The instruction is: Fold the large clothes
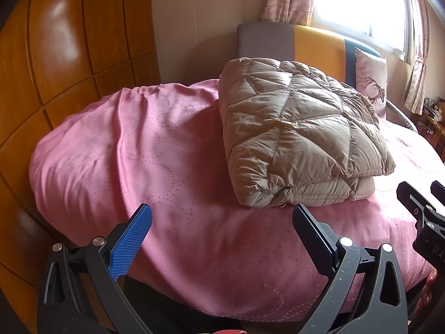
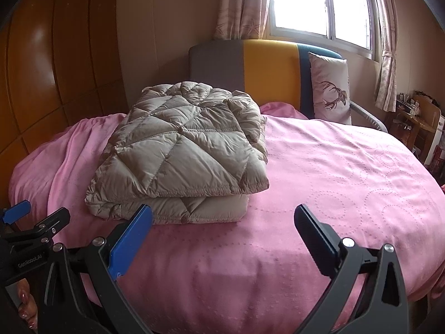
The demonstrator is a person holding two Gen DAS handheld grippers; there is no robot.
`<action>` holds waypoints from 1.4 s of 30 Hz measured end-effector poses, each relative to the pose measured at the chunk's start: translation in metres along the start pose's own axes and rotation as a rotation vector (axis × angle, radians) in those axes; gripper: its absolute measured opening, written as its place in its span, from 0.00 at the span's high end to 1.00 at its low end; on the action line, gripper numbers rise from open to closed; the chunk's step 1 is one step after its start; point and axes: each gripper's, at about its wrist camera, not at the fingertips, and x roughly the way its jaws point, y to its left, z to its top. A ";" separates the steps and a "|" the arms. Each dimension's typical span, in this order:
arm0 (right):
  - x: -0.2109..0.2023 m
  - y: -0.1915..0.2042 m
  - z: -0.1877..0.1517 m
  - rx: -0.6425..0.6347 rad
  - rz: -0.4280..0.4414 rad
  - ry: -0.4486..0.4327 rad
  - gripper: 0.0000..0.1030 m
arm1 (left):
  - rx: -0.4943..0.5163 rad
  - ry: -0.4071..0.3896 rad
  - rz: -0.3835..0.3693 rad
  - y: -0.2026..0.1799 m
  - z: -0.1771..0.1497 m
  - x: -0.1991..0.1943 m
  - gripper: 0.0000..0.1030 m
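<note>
**Coat folded, both grippers free**

Nearest, the left gripper (image 1: 221, 220) and right gripper (image 2: 222, 220) hovered over the near edge of the bed (image 2: 333, 172), jaws spread apart, holding nothing. Beyond them the coat (image 2: 180, 156) lay in a squared, stacked bundle on the pink cover — at 11 o'clock from the right gripper, 1 o'clock from the left. Farther off at 1 o'clock stood the pillow (image 2: 331, 89) against the headboard (image 2: 267, 66).

The folding looked finished — the next move probably called only for a light tidy or drawing back.
</note>
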 end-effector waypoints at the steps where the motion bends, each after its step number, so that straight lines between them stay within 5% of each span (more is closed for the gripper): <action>1: 0.000 0.000 0.000 0.000 -0.001 0.000 0.02 | 0.000 0.001 0.000 -0.001 0.000 0.000 0.03; 42: 0.015 -0.002 -0.004 0.028 0.011 0.041 0.02 | 0.002 0.025 0.008 -0.006 -0.002 0.008 0.03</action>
